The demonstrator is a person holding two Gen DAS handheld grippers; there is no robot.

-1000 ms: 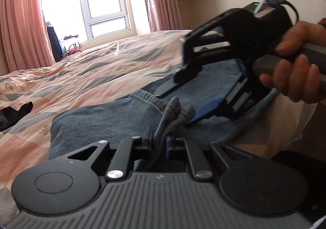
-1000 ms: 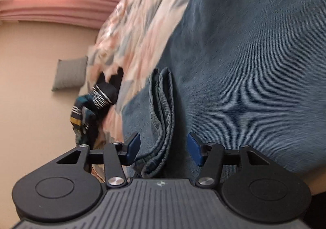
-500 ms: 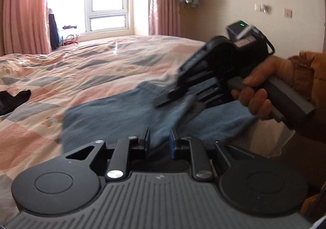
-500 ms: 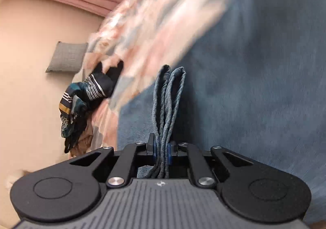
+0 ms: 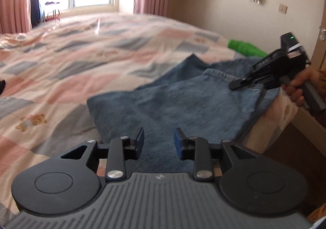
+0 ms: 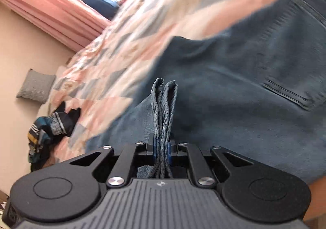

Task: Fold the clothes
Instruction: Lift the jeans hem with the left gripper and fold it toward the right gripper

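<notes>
On the quilt [image 5: 85, 62], jeans [image 6: 234, 90] hem sits pinched in right tongs [image 6: 162, 147].

No readable text anywhere in either view.

The only mark is a small pale emblem, no letters, stamped near the middle of the ribbed plate of the left gripper [image 5: 158, 143] and again on that of the right gripper [image 6: 162, 148]. Far right in the left wrist view, the right gripper's body carries faint raised marks and a white label, both too blurred to read.
</notes>
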